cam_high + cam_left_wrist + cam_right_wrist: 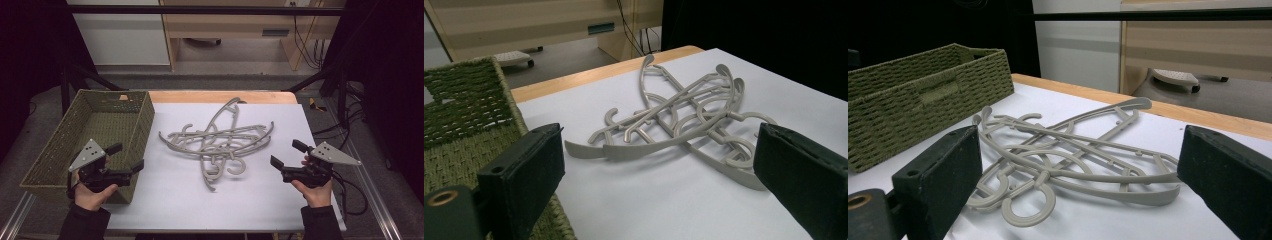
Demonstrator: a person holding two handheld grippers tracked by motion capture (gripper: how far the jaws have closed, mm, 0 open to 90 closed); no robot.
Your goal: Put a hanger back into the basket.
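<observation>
Nearest the person, the left gripper [125, 157] and right gripper [287, 154] are held wide open, nothing gripped. Between them, farther up the white sheet, the heap of grey hangers [220, 142] is seen, long arms mostly crosswise, hooks toward the near edge. The right gripper is judged slightly nearer. Which hanger lies on top cannot be made out. The green basket [142, 120] is set left.

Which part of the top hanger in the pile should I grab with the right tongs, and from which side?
Probably the round hook at the pile's near edge: it juts free of the other hangers. Bring the right tongs, now open, in low from the right.
</observation>
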